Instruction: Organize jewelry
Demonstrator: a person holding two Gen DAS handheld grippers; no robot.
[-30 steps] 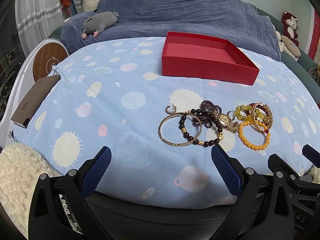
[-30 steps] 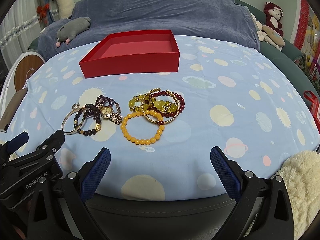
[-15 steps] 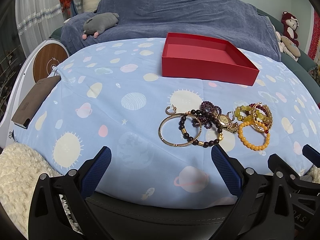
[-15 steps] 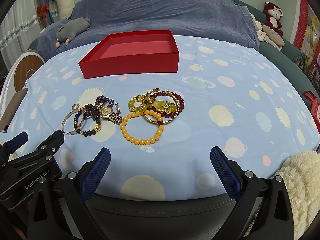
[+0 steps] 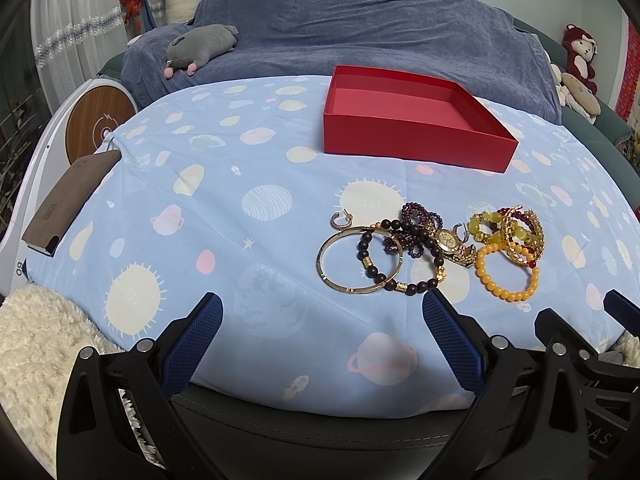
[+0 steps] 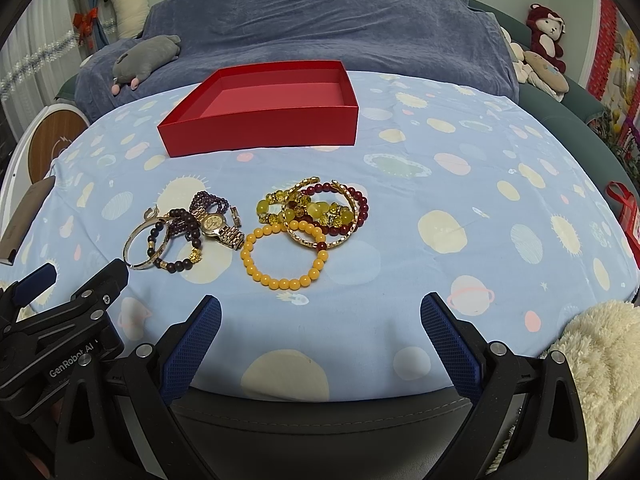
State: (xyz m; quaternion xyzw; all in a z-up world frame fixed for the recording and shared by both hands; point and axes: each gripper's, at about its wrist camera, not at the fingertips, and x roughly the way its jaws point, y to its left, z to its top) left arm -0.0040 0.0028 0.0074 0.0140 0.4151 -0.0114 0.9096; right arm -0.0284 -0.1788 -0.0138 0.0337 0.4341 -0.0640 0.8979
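Observation:
An empty red box (image 5: pixel 412 120) (image 6: pixel 272 108) stands on the blue patterned cloth (image 5: pixel 240 200) (image 6: pixel 440 220). In front of it lies a jewelry pile: a gold bangle (image 5: pixel 326 272) (image 6: pixel 136 240), a dark bead bracelet (image 5: pixel 404 286) (image 6: pixel 176 266), a gold watch (image 5: pixel 450 242) (image 6: pixel 218 228), an orange bead bracelet (image 5: pixel 506 292) (image 6: pixel 280 282), and yellow and red bead bracelets (image 5: pixel 516 228) (image 6: pixel 320 208). My left gripper (image 5: pixel 320 320) is open and empty, just in front of the bangle. My right gripper (image 6: pixel 320 320) is open and empty, in front of the orange bracelet.
A brown case (image 5: pixel 68 200) lies at the cloth's left edge. White fluffy fabric (image 5: pixel 36 344) (image 6: pixel 600 352) lies at the near corners. A blue-covered sofa (image 5: pixel 360 32) with a grey plush (image 5: pixel 200 46) stands behind. The left gripper's body (image 6: pixel 60 320) shows in the right wrist view.

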